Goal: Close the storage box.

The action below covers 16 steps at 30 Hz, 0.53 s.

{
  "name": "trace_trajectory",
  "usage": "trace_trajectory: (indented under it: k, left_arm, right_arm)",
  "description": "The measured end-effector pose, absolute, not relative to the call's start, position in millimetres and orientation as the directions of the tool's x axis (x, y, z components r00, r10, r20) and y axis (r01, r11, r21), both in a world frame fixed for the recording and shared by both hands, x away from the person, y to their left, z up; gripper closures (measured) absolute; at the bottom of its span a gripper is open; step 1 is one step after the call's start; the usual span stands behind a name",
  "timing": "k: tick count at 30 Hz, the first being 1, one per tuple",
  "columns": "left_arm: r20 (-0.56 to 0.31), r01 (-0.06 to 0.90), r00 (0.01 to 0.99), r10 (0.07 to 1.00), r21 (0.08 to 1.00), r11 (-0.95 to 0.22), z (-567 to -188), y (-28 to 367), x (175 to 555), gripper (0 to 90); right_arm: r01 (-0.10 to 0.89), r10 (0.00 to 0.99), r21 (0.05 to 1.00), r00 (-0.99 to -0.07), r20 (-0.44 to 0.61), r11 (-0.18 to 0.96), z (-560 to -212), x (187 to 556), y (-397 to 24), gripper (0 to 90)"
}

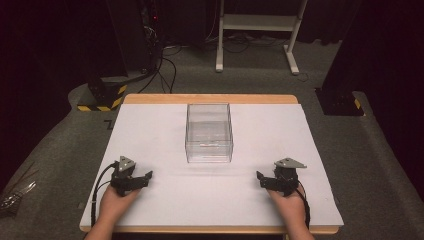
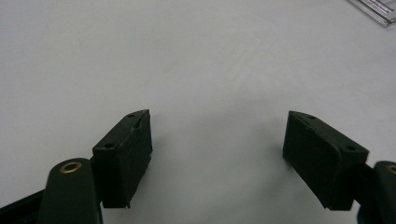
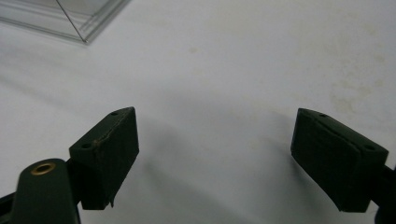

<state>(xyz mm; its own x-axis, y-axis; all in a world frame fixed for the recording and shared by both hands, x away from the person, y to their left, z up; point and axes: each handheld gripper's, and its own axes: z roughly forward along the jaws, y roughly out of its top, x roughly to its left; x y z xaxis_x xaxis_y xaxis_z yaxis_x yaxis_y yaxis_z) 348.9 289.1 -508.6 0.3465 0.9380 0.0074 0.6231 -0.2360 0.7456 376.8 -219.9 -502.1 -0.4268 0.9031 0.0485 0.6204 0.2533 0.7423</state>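
Dark floor and black curtains surround your white table [image 1: 165,210], which has a wooden edge along the far side. At the far left, a yellow-and-black striped base [image 1: 102,100] stands on the floor beyond the table corner.

On the near left of the table, your left hand [image 1: 114,204] holds the left gripper [image 1: 145,177], its cable trailing off along the table's near-left edge. Its jaws stand wide apart with nothing but bare white surface between them; the left gripper view shows the same, with a corner of clear plastic at top right.

In the middle, towards the far half, sits the clear plastic box [image 1: 209,132], upright, open-topped and set well apart from both grippers.

On the near right, your right hand [image 1: 290,205] holds the right gripper [image 1: 261,179], pointing inward towards the centre. Its jaws are parted too, holding nothing, resting low over the table, with the box's near corner showing at top left in the right gripper view.
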Motion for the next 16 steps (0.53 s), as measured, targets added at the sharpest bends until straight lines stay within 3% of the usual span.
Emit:
trace_trajectory:
  k: [3,16]
  left_arm:
    - [0.007,0.623,0.347,0.938,0.746,-0.236,-508.6,289.2,349.0,24.0]
    - [0.005,0.624,0.347,0.938,0.745,-0.235,-508.5,289.3,349.2,23.9]
  right_arm:
    - [0.633,0.912,0.724,-0.410,0.011,0.275,-503.1,377.5,-215.5,24.3]
    - [0.627,0.915,0.722,-0.403,-0.022,0.293,-503.5,376.9,-212.4,24.5]
